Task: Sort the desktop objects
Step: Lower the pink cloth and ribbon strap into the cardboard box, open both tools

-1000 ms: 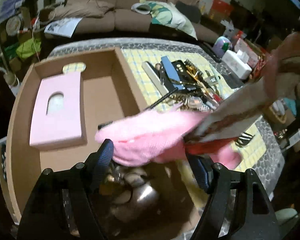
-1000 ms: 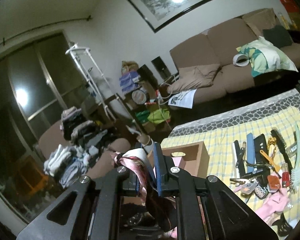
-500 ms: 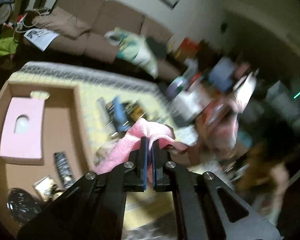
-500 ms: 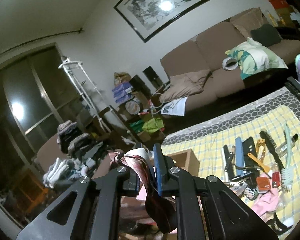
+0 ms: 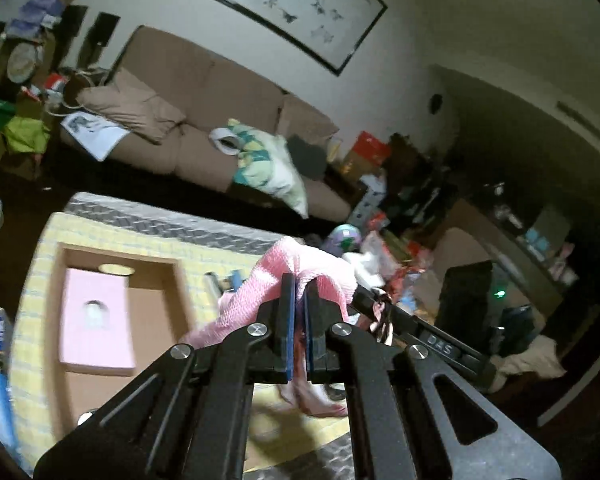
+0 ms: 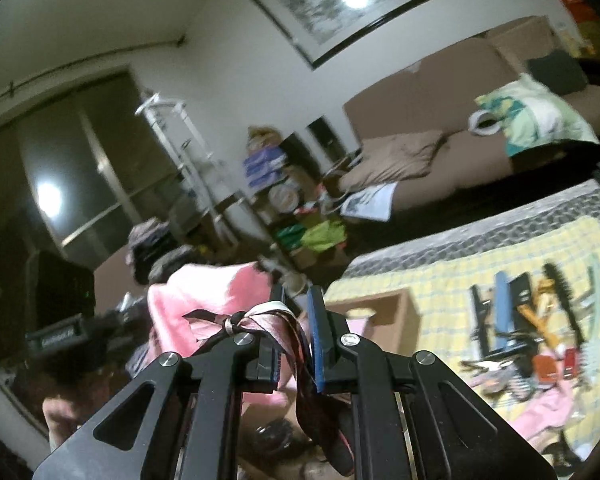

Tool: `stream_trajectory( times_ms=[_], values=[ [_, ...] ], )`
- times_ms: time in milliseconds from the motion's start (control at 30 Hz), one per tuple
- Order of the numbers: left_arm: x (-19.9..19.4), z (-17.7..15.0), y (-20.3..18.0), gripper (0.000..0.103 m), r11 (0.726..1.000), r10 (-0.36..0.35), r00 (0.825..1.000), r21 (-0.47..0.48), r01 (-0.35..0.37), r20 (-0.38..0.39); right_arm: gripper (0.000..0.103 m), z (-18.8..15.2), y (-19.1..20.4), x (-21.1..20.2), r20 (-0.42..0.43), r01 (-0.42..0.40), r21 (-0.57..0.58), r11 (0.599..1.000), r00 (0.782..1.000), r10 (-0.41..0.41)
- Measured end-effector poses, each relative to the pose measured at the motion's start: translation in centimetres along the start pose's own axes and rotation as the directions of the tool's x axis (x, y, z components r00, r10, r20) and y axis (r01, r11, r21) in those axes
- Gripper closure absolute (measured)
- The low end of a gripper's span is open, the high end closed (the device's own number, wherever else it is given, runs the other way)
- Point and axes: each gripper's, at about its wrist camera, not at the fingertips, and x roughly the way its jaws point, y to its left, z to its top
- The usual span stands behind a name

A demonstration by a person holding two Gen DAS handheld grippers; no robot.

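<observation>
Left gripper [image 5: 297, 292]: fingers are clamping a fold of the pink cloth [image 5: 300, 268], hanging above the counter [image 5: 48, 240].
Right gripper [image 6: 296, 312]: fingers are pinching a patterned ribbon [image 6: 260, 316].
Handling: cloth is looking soft, light, floppy; gripping a bunched fold is likely holding best.
Destination: probably cardboard box [image 5: 156, 312].

Nubbly pink cloth [image 5: 300, 268] (matt cardboard box [image 5: 156, 312])
</observation>
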Motion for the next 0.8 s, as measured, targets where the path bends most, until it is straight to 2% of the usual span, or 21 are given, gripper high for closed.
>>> stream_trajectory(
  times_ms=[167, 267, 367, 433, 467, 533, 567, 633, 667, 733, 767, 800],
  values=[
    [-1.3, -1.6, 3.0, 0.1, 0.996, 0.079, 0.996, -0.029, -0.08, -0.039, 0.092, -2.7, 3.4, 4.8, -0.124, -0.064, -0.036, 0.997, 0.991, 0.059],
    [-1.2, -3.3, 5.4, 0.099, 0.991, 0.115, 0.99, -0.06, -0.12, -0.08, 0.092, -4.6, 4.3, 7.4, -0.201, -0.066, -0.052, 0.996, 0.978, 0.054],
    [-0.6, -5.2, 7.7, 0.099, 0.984, 0.147, 0.98, -0.085, -0.159, -0.136, 0.092, -7.2, 4.5, 10.3, -0.305, -0.034, -0.08, 0.996, 0.952, 0.008],
    [0.2, -6.8, 9.4, 0.099, 0.976, 0.166, 0.97, -0.109, -0.188, -0.179, 0.089, -9.2, 3.9, 12.3, -0.392, -0.008, -0.075, 0.997, 0.92, -0.022],
    [0.8, -7.6, 10.4, 0.099, 0.97, 0.182, 0.962, -0.124, -0.21, -0.205, 0.089, -10.4, 3.3, 13.3, -0.44, 0.021, -0.068, 0.997, 0.897, -0.049],
    [1.6, -9.1, 12.0, 0.099, 0.959, 0.205, 0.946, -0.14, -0.245, -0.25, 0.086, -12.1, 2.4, 14.6, -0.499, 0.058, -0.074, 0.996, 0.862, -0.087],
    [2.1, -9.9, 12.7, 0.099, 0.954, 0.217, 0.937, -0.145, -0.263, -0.276, 0.073, -13.2, 1.7, 15.5, -0.547, 0.098, -0.093, 0.991, 0.827, -0.133],
    [2.7, -11.3, 14.0, 0.099, 0.943, 0.235, 0.919, -0.154, -0.294, -0.317, 0.06, -14.3, 1.1, 16.1, -0.587, 0.14, -0.131, 0.981, 0.787, -0.19],
    [2.7, -11.7, 14.4, 0.099, 0.939, 0.244, 0.914, -0.156, -0.306, -0.324, 0.058, -14.6, 0.8, 16.1, -0.597, 0.16, -0.161, 0.974, 0.77, -0.225],
    [2.8, -12.2, 14.9, 0.095, 0.931, 0.27, 0.9, -0.146, -0.335, -0.341, 0.056, -14.5, 0.6, 16.0, -0.597, 0.175, -0.187, 0.967, 0.761, -0.253],
    [2.8, -12.4, 15.0, 0.093, 0.922, 0.298, 0.887, -0.134, -0.363, -0.352, 0.05, -14.2, 0.5, 15.8, -0.596, 0.182, -0.201, 0.963, 0.757, -0.267],
    [2.8, -12.5, 15.0, 0.085, 0.913, 0.329, 0.872, -0.111, -0.391, -0.362, 0.045, -14.0, 0.4, 15.5, -0.593, 0.187, -0.208, 0.96, 0.757, -0.276]
  ],
)
